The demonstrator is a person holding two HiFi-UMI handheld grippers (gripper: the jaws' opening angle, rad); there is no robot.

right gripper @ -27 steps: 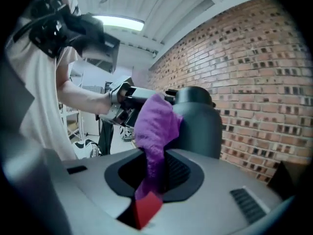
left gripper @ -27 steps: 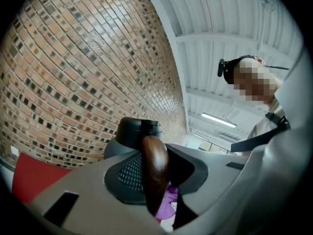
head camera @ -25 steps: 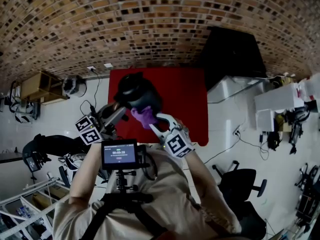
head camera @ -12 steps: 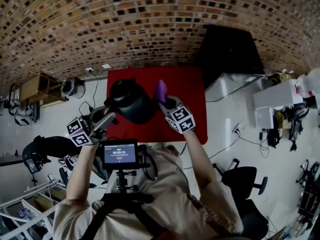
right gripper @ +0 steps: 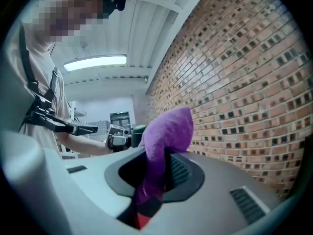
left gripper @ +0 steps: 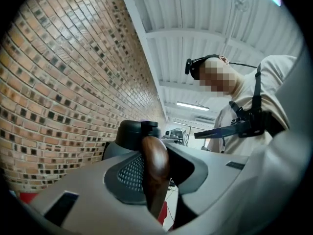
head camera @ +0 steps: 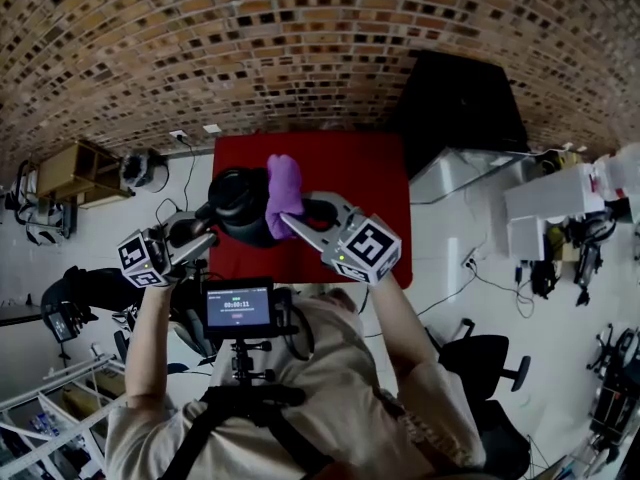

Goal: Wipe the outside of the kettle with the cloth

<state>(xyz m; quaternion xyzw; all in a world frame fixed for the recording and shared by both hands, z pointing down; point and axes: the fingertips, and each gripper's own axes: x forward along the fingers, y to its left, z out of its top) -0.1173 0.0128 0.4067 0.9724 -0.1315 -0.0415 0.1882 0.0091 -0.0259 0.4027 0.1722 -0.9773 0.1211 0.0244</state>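
left tongs [head camera: 205,235] are clenched on the kettle's brown wooden handle [left gripper: 154,163], which stands upright between the two grey jaws in the left gripper view. the mesh pad of one jaw shows just left of the wood. beyond the handle rise the dark lid and body of the kettle [head camera: 240,206].

right tongs [head camera: 296,212] are clenched on a purple cloth [head camera: 283,190]. in the right gripper view the cloth is pinched low between the jaws, and its free end bulges up and out past the tips.

in the head view the kettle is over the left half of the red desk [head camera: 370,183]. the cloth lies against the kettle's right side and overlaps its upper edge; whether the fabric actually presses on the kettle's surface cannot be told. the left tongs reach in from the near left and the right tongs from the near right, both aimed at the kettle, with their marker cubes toward the person [head camera: 330,388].

a brick wall [head camera: 300,48] runs along the far side of the desk. a small lit screen [head camera: 240,306] sits on the rig at the person's chest.
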